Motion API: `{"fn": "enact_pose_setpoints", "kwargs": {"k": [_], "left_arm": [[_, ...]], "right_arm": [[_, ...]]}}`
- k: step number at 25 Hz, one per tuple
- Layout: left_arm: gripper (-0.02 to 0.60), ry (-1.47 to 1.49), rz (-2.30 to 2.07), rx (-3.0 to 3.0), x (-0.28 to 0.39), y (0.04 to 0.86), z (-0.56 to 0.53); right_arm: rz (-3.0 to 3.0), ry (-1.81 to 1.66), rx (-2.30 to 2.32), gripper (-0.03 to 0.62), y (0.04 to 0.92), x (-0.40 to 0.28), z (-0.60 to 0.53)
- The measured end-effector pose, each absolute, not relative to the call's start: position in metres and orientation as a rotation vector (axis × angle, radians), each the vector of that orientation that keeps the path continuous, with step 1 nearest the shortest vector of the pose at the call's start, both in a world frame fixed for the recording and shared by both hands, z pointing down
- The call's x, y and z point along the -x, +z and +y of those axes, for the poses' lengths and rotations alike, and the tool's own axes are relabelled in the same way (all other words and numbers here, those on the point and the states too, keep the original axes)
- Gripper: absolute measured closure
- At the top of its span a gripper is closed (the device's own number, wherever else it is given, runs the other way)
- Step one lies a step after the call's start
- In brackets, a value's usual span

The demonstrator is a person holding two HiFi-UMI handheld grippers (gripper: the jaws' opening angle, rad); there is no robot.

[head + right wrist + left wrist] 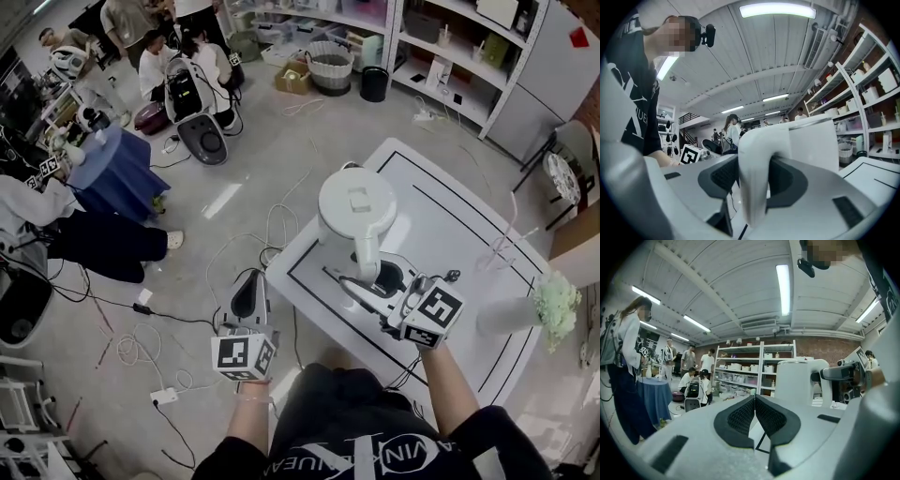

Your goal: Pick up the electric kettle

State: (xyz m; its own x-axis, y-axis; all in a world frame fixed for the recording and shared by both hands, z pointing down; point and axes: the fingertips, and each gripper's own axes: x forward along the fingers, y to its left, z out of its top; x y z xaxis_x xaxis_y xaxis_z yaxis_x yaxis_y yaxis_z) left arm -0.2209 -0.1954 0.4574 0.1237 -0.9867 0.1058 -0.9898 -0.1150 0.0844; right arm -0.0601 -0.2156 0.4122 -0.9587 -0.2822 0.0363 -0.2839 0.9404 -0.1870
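- On the near left corner of the white table [450, 234] stands the kettle [356, 208], upright, its handle [754, 173] facing the person.
- The right gripper [371, 279] (much the nearer) points level at it, jaws spread either side of the upright handle, seemingly not pinching it.
- The left gripper [754, 401] hangs off the table's left edge, jaws pressed together, empty.

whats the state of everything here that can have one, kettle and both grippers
electric kettle: upright, standing on the table, lid down
handle: between the right gripper's jaws, not clamped
right gripper: open, one jaw on each side of the handle
left gripper: shut, nothing between its jaws, held beside the table
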Motion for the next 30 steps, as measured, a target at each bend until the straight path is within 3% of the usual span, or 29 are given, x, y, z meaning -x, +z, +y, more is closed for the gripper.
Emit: {"fn": "enact_pose_setpoints", "kwargs": {"k": [30], "left_arm": [[0.571,0.063,-1.911,-2.320,0.242,0.445,-0.245]], "right_arm": [[-3.268,0.381,-0.449,0.470,0.382,0.082,-0.237]]}}
